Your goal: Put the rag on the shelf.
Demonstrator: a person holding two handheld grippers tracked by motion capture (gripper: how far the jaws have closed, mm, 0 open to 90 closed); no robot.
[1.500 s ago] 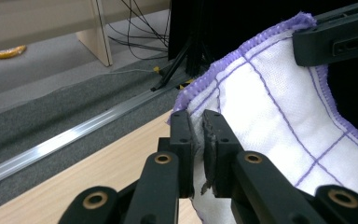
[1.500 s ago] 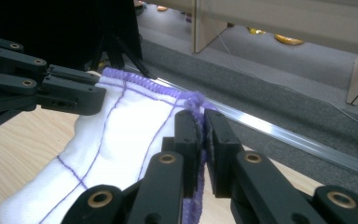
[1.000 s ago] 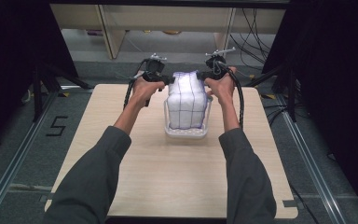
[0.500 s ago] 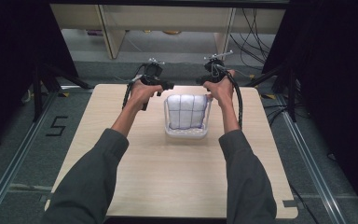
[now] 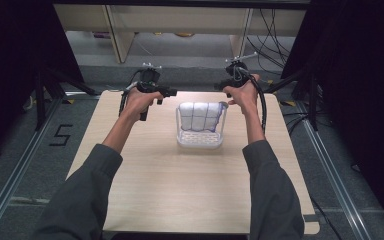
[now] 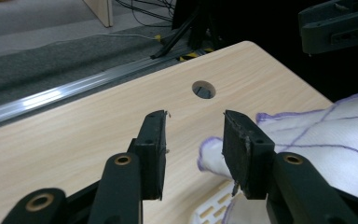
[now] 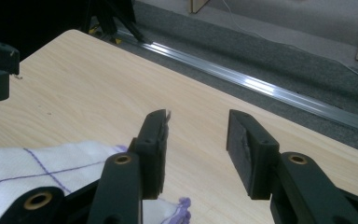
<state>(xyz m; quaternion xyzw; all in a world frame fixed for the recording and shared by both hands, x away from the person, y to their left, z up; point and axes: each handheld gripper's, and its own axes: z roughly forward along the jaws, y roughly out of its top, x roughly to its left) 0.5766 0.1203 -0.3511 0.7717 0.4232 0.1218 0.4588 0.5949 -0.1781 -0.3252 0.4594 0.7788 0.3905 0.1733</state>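
The white cloth with purple grid lines [image 5: 200,116] lies folded in the clear plastic basket [image 5: 200,141] on the pale wooden counter [image 5: 190,195]. Both tools — left tool [image 6: 193,140], right tool [image 7: 196,140] — have just been opening and stand released, nothing between their jaws.

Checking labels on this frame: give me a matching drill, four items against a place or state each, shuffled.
Items:
1. white cloth
2. white basket
3. left tongs
4. round hole

Places or states:
A. cut through the tabletop near its far corner
B. jaws apart, nothing pinched, cloth corner beside one jaw
C. folded, purple grid lines, lying in the basket
D. slotted plastic, standing mid-table between the two hands

Pairs: 1-C, 2-D, 3-B, 4-A

The left tongs have just been opening, with nothing between the jaws.
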